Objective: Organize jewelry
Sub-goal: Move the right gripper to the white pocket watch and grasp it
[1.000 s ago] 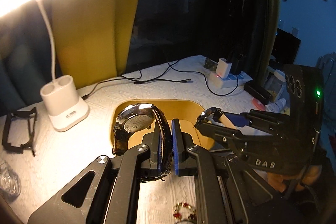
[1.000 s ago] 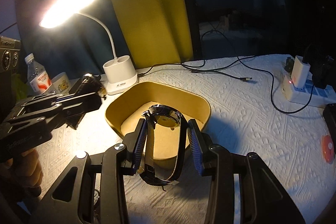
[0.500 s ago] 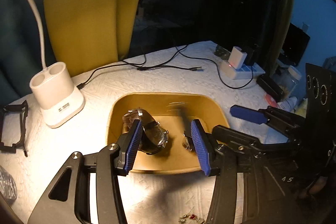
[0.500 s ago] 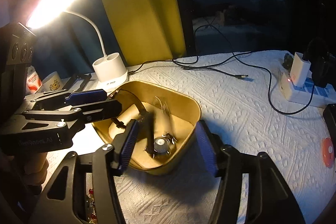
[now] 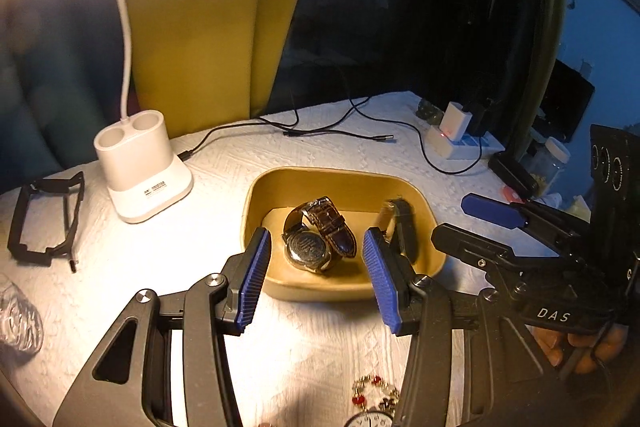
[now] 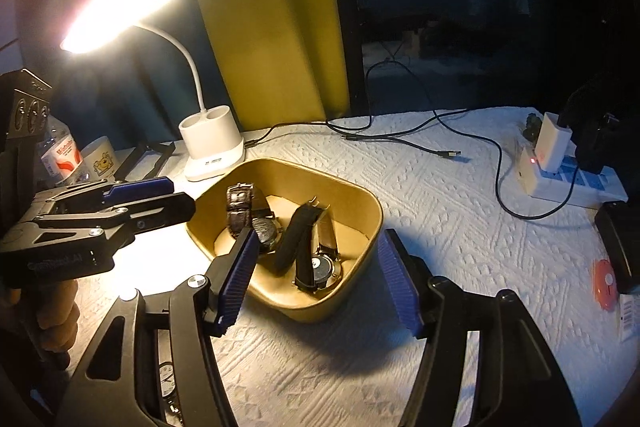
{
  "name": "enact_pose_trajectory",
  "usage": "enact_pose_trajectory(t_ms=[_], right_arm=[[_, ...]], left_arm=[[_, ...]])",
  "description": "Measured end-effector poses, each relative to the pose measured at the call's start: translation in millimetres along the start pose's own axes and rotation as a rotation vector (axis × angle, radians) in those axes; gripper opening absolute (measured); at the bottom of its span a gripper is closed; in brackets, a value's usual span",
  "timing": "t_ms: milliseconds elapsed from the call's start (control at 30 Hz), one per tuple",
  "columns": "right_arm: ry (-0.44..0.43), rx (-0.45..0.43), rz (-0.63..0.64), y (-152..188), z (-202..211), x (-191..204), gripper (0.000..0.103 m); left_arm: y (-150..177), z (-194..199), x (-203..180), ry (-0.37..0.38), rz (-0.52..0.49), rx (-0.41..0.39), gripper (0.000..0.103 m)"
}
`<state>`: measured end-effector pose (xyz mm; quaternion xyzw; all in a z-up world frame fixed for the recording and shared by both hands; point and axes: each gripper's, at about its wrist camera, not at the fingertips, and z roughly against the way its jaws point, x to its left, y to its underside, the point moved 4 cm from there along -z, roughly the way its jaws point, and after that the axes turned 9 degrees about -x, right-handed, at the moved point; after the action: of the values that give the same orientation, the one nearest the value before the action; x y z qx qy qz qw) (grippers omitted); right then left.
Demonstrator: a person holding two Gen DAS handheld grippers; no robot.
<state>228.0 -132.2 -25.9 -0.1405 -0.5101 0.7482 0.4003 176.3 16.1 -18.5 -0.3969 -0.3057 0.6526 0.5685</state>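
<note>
A tan tray (image 5: 336, 175) (image 6: 356, 195) sits mid-table. In it lie a brown-strap watch (image 5: 316, 241) (image 6: 240, 207) and a black-strap watch (image 5: 400, 223) (image 6: 316, 263). My left gripper (image 5: 316, 279) is open and empty, hovering just before the tray's near rim. My right gripper (image 6: 320, 279) is open and empty, above the tray's near edge. A red bead bracelet (image 5: 372, 393) and a white-faced watch (image 5: 370, 419) lie on the cloth below the left gripper.
A white desk lamp base (image 5: 142, 163) (image 6: 212, 143) stands left of the tray. A black frame (image 5: 44, 219) lies at far left. Black cables (image 5: 340, 131) and a power strip (image 6: 560, 171) lie behind and right. A bottle (image 6: 60, 155) and mug (image 6: 100, 159) stand far left.
Both grippers opened and dropped their watches into the tray, then drew back a little. The two watches now lie still in the tray.
</note>
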Motion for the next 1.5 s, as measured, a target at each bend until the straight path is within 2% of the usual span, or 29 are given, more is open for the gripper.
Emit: enact_pose_trajectory(t_ms=[267,567,700,1100,1333,1400,1467,1500], right_arm=[[0.004,0.0,0.021,12,22,19,0.062],[0.017,0.052,0.019,42,34,39,0.062],[-0.008,0.079,0.041,57,37,55,0.062],[-0.118,0.173,0.17,96,23,117,0.062],[-0.099,0.203,0.219,107,11,127,0.062],[-0.084,0.198,0.246,107,10,128,0.051],[-0.06,0.189,0.282,106,11,127,0.034],[-0.062,0.186,0.279,105,11,125,0.031]], left_arm=[[19,29,4,0.011,0.026,-0.018,0.051],[50,58,15,0.008,0.051,-0.012,0.051],[63,67,22,0.006,0.071,-0.01,0.051],[96,89,47,-0.014,0.12,0.005,0.051],[105,93,56,-0.026,0.146,0.014,0.051],[108,93,57,-0.027,0.15,0.02,0.051],[110,92,57,-0.028,0.149,0.024,0.051],[110,91,57,-0.028,0.149,0.026,0.051]])
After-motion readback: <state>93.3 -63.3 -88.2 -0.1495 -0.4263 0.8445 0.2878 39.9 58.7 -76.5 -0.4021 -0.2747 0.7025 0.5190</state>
